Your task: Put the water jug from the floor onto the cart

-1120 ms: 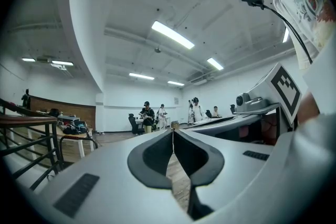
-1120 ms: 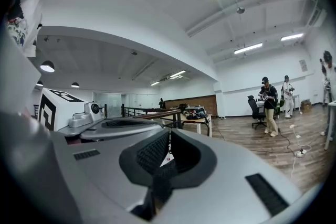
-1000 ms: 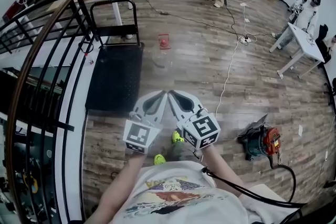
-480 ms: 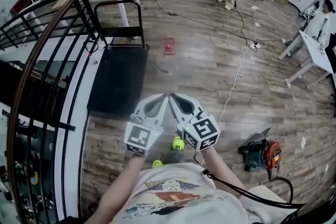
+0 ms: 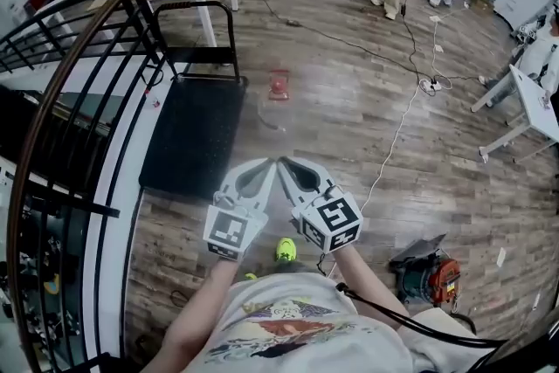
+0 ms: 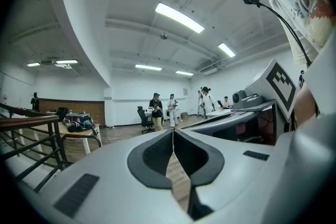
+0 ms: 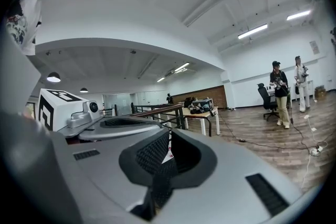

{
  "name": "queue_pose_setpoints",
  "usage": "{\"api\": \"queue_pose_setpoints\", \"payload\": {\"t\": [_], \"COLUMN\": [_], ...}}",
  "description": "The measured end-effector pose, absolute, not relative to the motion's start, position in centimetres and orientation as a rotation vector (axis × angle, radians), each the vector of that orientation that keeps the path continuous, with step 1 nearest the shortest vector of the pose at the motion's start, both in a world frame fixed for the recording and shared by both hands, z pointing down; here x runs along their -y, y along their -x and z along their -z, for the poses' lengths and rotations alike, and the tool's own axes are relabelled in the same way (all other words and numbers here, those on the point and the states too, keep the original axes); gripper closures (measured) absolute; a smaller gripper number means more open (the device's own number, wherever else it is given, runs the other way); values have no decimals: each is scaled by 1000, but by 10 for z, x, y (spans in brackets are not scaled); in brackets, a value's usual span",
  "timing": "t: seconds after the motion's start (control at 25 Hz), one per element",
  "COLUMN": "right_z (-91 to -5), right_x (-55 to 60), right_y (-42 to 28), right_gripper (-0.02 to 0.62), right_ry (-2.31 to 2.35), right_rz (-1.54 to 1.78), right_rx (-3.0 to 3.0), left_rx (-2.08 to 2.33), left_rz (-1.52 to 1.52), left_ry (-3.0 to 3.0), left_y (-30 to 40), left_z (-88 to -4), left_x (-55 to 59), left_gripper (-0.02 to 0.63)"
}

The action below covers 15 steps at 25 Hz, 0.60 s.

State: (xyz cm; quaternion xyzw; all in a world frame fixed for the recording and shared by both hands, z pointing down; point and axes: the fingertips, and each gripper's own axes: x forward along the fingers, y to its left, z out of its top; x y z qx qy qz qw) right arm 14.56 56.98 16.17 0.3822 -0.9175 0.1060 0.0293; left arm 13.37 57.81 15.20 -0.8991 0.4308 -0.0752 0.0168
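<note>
My left tool (image 5: 269,163) and right tool (image 5: 285,163) closed, empty, mid-frame; water jug (image 5: 278,88) above on floor (image 5: 349,122) beside cart (image 5: 194,131). Risk: smooth jug could slip from pinch.

the person wears a white t-shirt (image 5: 297,332) with a red, yellow and blue print on the chest, and bright yellow-green shoes (image 5: 286,251). the left gripper (image 5: 269,163) and the right gripper (image 5: 285,163) are pale grey rounded shells, each with a dark teardrop hollow lined with textured black padding. at the near end of each sits a white cube (image 5: 231,231) bearing black square markers. a black cable (image 5: 410,323) trails from the right one across the shirt.
</note>
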Motion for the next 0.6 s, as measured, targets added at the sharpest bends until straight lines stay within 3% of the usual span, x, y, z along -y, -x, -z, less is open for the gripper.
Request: {"api": "queue_pose_setpoints", "payload": {"t": [0.6], "right_z": [-172], "right_x": [-482], "right_y": [-183], "right_gripper": [574], "right_ry": [-1178], "right_rz": [-376], "right_rx": [2834], "left_rx": [-1361], "left_rz": [286], "left_ry": [2797], "left_y": [-171], "left_z": [-162], "left_x": [-495], "left_gripper": [592]}}
